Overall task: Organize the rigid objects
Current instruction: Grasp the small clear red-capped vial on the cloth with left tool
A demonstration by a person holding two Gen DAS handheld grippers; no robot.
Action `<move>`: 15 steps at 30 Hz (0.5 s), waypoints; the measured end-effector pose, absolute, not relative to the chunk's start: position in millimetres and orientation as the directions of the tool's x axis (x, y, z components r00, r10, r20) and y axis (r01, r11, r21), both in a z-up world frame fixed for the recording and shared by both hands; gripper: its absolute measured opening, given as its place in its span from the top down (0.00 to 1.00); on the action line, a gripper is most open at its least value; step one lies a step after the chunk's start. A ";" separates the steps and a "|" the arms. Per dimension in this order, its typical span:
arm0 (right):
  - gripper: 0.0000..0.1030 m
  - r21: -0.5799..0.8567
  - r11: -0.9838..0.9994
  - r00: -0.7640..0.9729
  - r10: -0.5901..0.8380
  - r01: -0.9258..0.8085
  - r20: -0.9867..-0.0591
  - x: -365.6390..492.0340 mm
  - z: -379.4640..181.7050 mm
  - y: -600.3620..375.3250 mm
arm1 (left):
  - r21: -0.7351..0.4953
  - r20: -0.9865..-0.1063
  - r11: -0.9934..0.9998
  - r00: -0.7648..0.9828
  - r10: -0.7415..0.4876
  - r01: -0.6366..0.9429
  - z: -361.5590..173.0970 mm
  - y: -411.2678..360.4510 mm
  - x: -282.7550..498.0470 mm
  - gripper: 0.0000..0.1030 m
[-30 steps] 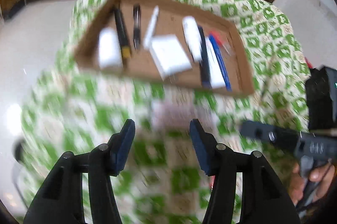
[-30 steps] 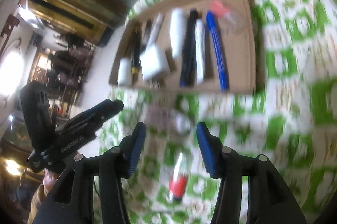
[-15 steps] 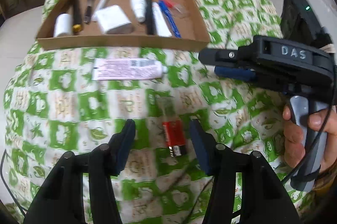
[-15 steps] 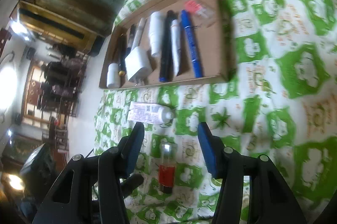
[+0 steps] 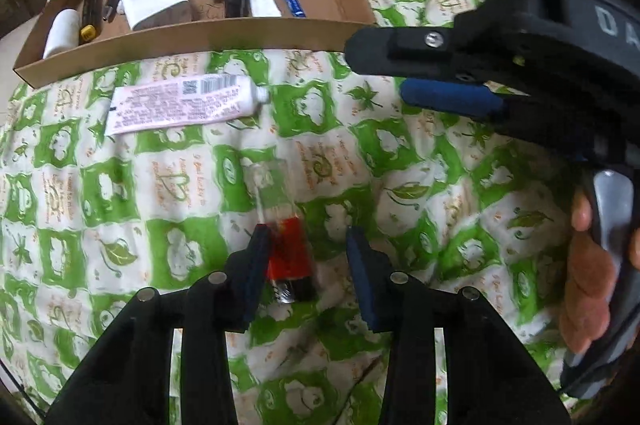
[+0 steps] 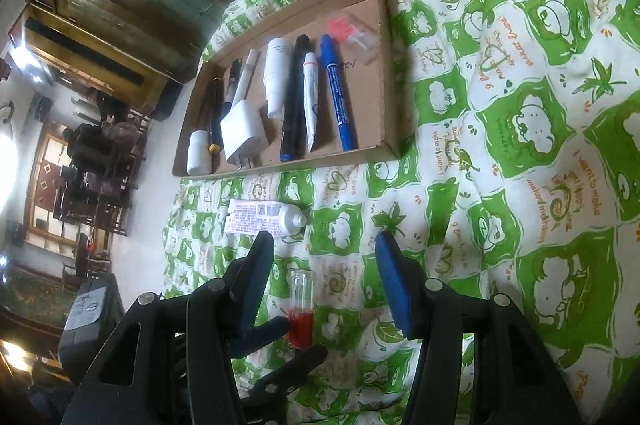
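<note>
A clear lighter with red fluid [image 5: 286, 237] lies on the green patterned cloth; it also shows in the right wrist view [image 6: 301, 305]. My left gripper [image 5: 306, 249] is open, its fingers either side of the lighter's red end. A pink-white tube [image 5: 182, 103] lies beyond it, also in the right wrist view [image 6: 262, 219]. A cardboard tray [image 5: 200, 37] behind holds pens, bottles, a small tube and a white charger [image 5: 154, 1]. My right gripper [image 6: 324, 265] is open and empty above the cloth.
The right gripper's body [image 5: 520, 53] and the hand holding it fill the right side of the left wrist view. The cloth [image 6: 520, 129] is rumpled over a rounded surface. Wooden cabinets and a dim room lie beyond at left.
My left gripper has moved down and forward over the lighter, so its fingers now flank the red end. My right gripper has shifted a little closer to the cloth.
</note>
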State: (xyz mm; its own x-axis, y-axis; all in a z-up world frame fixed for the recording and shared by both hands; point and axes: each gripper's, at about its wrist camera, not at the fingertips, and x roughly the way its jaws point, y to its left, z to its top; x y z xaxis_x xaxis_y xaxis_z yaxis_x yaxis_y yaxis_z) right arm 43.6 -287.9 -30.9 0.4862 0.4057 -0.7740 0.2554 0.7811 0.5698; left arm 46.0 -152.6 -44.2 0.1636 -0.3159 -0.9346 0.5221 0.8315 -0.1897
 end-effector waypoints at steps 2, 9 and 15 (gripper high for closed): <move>0.54 0.569 0.781 0.485 0.404 0.257 -0.775 43.9 -31.3 -287.7 | -0.175 -0.945 0.844 0.153 -0.289 0.508 -51.3 -156.2 49.1 0.65; 0.54 0.552 0.797 0.475 0.397 0.245 -0.785 45.8 -32.0 -283.5 | -0.168 -0.942 0.855 0.175 -0.286 0.491 -54.1 -153.4 46.0 0.80; 0.54 0.556 0.801 0.450 0.423 0.220 -0.787 52.2 -36.4 -280.9 | -0.215 -0.920 0.861 0.199 -0.337 0.462 -40.4 -118.5 53.0 0.80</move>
State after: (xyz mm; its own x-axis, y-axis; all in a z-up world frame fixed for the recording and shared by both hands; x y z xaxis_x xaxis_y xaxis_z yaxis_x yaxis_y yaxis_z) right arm 52.2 -280.9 -36.4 0.4496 0.4230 -0.7867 0.2197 0.8013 0.5564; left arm 53.0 -118.5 -40.4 0.1995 -0.3374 -0.9200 0.4616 0.8605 -0.2155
